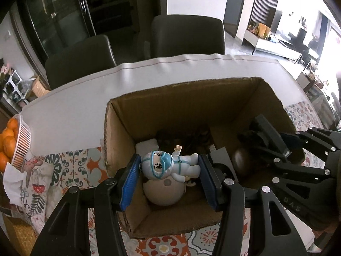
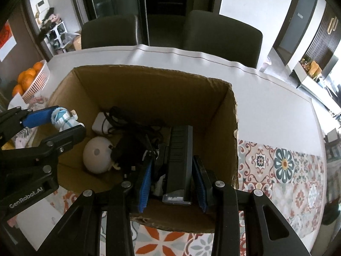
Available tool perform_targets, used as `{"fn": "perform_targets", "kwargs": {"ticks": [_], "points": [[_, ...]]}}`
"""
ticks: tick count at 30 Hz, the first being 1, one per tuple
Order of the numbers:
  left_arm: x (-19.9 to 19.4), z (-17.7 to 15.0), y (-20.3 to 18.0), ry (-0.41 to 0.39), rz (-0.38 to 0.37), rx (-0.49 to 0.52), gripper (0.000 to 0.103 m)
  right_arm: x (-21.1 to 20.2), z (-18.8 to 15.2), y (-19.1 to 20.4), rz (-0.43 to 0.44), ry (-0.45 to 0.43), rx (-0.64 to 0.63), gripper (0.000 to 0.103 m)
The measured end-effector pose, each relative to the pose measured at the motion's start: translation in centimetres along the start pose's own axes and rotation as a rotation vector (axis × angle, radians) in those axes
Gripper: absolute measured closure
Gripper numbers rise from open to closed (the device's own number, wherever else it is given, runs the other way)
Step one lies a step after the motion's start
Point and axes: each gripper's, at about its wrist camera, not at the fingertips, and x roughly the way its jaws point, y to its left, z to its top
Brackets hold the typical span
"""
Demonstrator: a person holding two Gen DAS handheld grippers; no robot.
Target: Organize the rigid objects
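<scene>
An open cardboard box (image 1: 119, 123) stands on a table, partly on a patterned tile-print mat (image 2: 283, 166) and partly on a plain white cover (image 1: 85, 98), and both grippers hang over its mouth, pointing steeply down into it.

The left gripper (image 1: 169, 166) is clamped on a small toy figure in a white and blue protective suit (image 1: 168, 165), held lying sideways between the blue pads (head against the left pad, feet against the right). The figure is above the near left corner of the box, over a pale round ball-shaped object (image 1: 164, 194) that lies on the box floor.

The right gripper (image 2: 172, 177) is closed on a long black rectangular device (image 2: 179, 162), perhaps a remote or a stapler; I cannot tell which. It sits lengthwise between the blue pads, above the near right part of the box.

On the box floor, toward the far wall from the ball, lie a white adapter block (image 2: 99, 125) and a tangle of black cable (image 2: 132, 132).

Left of the box, at the table's edge, a pink slatted basket (image 2: 37, 83) holds oranges (image 2: 27, 74). Beyond the box, two dark chairs (image 2: 221, 36) stand at the far side of the table.
</scene>
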Motion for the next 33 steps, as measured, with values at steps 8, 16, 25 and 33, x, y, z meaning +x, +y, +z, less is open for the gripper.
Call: {"fn": "perform_targets", "kwargs": {"ticks": [8, 16, 25, 33], "points": [[-0.3, 0.0, 0.0, 0.001, 0.026, -0.009, 0.044, 0.2, -0.3, -0.1, -0.004, -0.011, 0.005, 0.059], [-3.5, -0.3, 0.6, -0.053, 0.058, -0.040, 0.030, -2.3, -0.4, -0.2, -0.017, -0.080, 0.052, 0.048], [-9.7, -2.8, 1.0, -0.186, 0.181, -0.088, 0.016, -8.1, -1.9, 0.1, -0.084, -0.214, 0.134, 0.034], [-16.0, -6.5, 0.7, -0.300, 0.226, -0.142, 0.001, -14.5, -5.1, 1.5, -0.109, -0.343, 0.155, 0.024]]}}
